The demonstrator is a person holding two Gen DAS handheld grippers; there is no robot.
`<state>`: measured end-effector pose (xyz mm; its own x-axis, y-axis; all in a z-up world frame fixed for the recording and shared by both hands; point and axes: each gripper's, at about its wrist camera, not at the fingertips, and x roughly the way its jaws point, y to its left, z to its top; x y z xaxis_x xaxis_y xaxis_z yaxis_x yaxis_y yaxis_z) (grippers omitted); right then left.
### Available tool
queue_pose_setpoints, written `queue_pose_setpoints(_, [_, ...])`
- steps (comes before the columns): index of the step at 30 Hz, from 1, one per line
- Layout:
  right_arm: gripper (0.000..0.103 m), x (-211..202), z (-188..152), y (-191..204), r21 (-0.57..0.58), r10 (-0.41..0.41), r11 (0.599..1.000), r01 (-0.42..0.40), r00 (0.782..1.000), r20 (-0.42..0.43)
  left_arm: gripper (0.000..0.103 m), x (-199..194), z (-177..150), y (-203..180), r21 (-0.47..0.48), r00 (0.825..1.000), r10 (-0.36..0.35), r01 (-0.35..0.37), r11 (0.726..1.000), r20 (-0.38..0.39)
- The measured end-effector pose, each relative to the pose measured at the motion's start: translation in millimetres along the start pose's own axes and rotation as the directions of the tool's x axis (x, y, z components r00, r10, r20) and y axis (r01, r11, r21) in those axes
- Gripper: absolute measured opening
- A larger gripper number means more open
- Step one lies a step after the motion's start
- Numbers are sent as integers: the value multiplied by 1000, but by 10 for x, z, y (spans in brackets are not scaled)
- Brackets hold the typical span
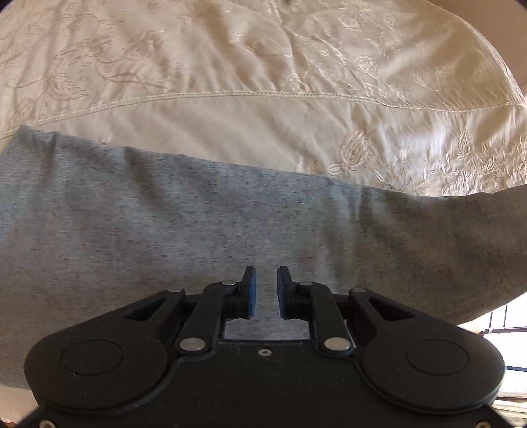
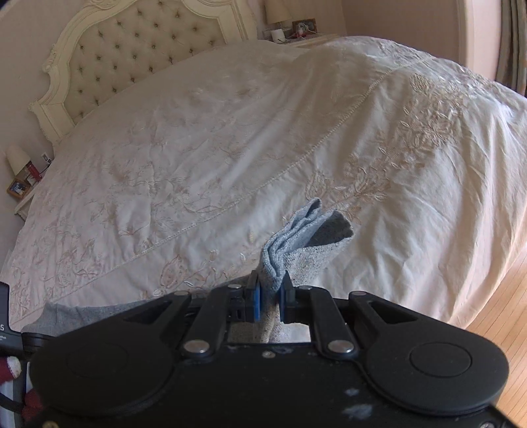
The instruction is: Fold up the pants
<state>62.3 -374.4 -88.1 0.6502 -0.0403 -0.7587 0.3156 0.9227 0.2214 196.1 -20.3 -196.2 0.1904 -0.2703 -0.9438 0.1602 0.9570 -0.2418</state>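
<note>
The grey marl pants [image 1: 184, 227] lie across the cream embroidered bedspread [image 1: 250, 66] and fill the lower half of the left wrist view. My left gripper [image 1: 266, 283] hovers just over the fabric with a narrow gap between its blue pads; nothing sits between them. In the right wrist view my right gripper [image 2: 270, 289] is shut on a bunched edge of the pants [image 2: 306, 233], which sticks up beyond the fingertips. More grey fabric [image 2: 82, 312] trails to the lower left.
The bed has a tufted cream headboard [image 2: 131, 49] at the far end. Nightstands with lamps and photo frames stand at the far left [image 2: 23, 177] and far right [image 2: 293, 29]. Wooden floor [image 2: 500, 309] shows beyond the bed's right edge.
</note>
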Motion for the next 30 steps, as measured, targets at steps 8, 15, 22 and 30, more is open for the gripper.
queue_pose_setpoints(8, [12, -238, -394, 1779, -281, 237, 932, -231, 971, -12, 22, -288, -193, 951, -47, 999, 41, -39, 998, 35])
queue_pose_setpoints(15, [13, 541, -1388, 2950, -362, 267, 870, -335, 937, -225, 22, -482, -413, 1656, -101, 995, 93, -89, 991, 35])
queue_pose_setpoints(22, [28, 753, -1736, 3214, -247, 330, 871, -424, 879, -345, 22, -594, -476, 1932, -70, 994, 104, -101, 992, 41])
queue_pose_setpoints(30, [31, 436, -1370, 2862, -223, 296, 915, -335, 936, -192, 22, -563, -331, 1693, -13, 999, 9, -8, 1000, 52])
